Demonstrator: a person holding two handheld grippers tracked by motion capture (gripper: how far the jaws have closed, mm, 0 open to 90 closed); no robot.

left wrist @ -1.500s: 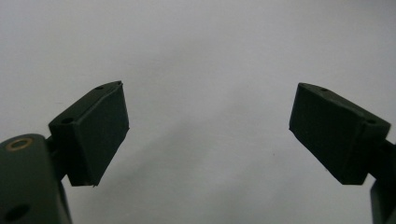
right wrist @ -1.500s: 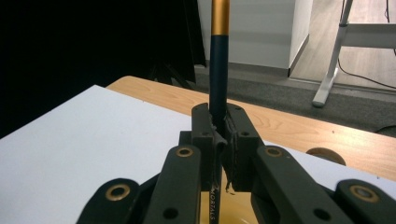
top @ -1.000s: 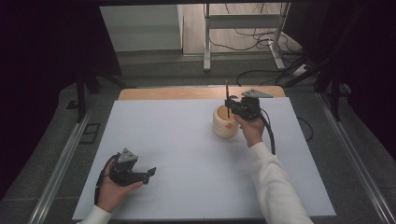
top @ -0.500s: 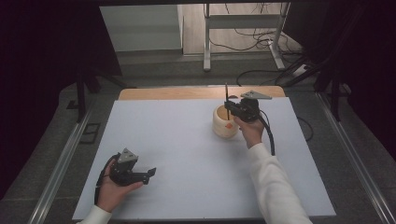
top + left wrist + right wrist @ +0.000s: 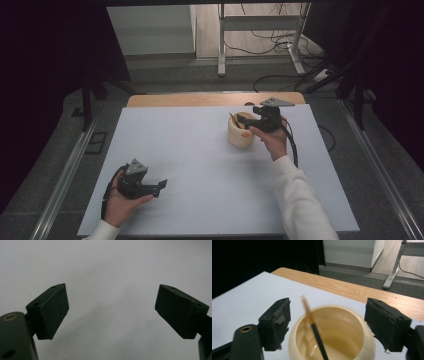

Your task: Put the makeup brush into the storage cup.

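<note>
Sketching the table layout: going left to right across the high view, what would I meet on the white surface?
Left claw → cream pot with a stick leaning inside → right claw, open over the pot.

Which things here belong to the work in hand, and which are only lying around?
Part of the work:
- cream pot
- thin stick leaning inside the pot
- right gripper, open over the pot; its fingers have just been opening, and they do not press the stick between them

Only around:
- left gripper, open, resting on the white table
- cables on the floor
</note>
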